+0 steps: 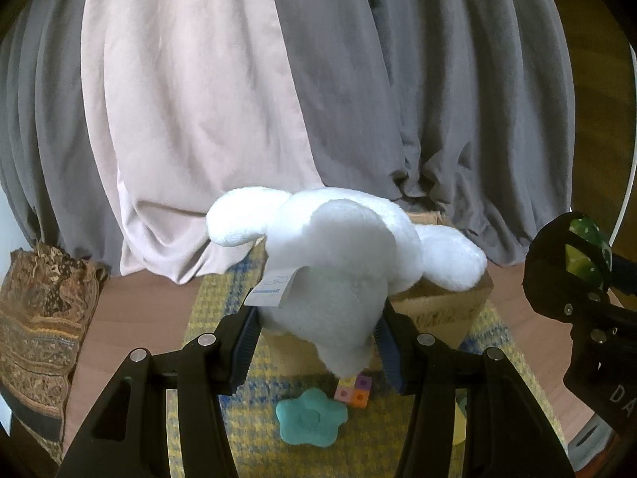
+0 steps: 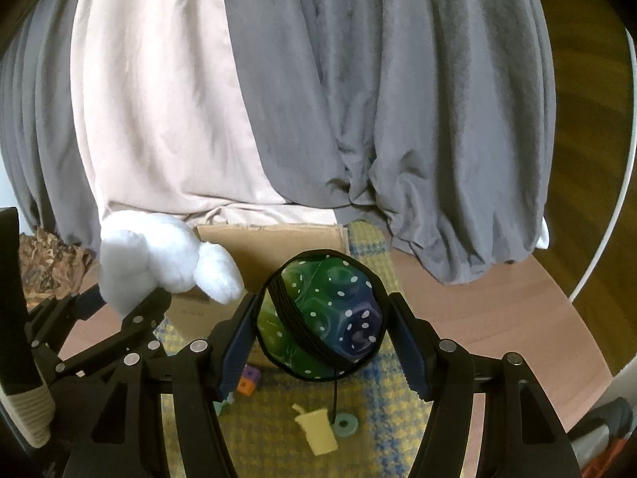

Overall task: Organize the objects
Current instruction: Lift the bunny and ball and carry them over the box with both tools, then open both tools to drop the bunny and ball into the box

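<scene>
Left gripper (image 1: pixel 318 342) clamped on a white plush toy (image 1: pixel 338 263) held above the cardboard box (image 1: pixel 442 302), right gripper (image 2: pixel 322 326) squeezing a green-blue dotted ball (image 2: pixel 326 314) over the checked mat (image 2: pixel 370 418), 1 teal star (image 1: pixel 310 422), colored cubes (image 1: pixel 352 390), yellow cup shape (image 2: pixel 316 430) lying below.

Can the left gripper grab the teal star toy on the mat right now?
Probably not yet. The left gripper is shut on the white plush toy, so its jaws are full. The teal star lies uncovered on the mat below, so it could once the plush is put down.
</scene>
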Demonstrator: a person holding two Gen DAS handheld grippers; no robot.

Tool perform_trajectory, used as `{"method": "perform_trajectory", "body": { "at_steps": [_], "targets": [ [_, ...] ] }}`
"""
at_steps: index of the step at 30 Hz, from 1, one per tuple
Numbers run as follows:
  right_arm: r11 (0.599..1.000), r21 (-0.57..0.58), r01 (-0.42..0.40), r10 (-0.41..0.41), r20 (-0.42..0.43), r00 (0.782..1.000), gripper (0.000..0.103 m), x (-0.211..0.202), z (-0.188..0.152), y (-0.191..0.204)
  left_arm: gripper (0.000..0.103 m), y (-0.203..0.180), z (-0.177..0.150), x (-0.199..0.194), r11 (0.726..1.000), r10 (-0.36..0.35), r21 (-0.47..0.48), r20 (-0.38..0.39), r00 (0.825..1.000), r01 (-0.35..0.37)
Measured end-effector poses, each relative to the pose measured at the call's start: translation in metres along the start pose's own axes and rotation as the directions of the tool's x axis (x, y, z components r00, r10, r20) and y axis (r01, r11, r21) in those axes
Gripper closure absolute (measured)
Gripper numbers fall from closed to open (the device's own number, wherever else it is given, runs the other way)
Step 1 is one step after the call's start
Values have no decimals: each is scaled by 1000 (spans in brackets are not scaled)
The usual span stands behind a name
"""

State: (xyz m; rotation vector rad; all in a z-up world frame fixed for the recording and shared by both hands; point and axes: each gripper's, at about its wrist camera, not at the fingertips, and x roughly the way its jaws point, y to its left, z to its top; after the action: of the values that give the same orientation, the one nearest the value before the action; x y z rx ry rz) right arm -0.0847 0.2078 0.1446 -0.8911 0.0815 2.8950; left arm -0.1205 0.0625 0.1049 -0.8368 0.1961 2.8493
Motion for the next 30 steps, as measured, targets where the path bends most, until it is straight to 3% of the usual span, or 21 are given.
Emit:
{"method": "perform_trajectory", "body": {
  "at_steps": [20,30],
  "targets": [
    [1000,-10,-15,14,-54,998,39,38,55,8,50,9,46,38,1000,-26,11,-39,999,27],
    [1000,-10,-8,7,-110,994,39,65,66,7,50,16,61,68,1000,-20,10,-102,995,21]
  ]
}}
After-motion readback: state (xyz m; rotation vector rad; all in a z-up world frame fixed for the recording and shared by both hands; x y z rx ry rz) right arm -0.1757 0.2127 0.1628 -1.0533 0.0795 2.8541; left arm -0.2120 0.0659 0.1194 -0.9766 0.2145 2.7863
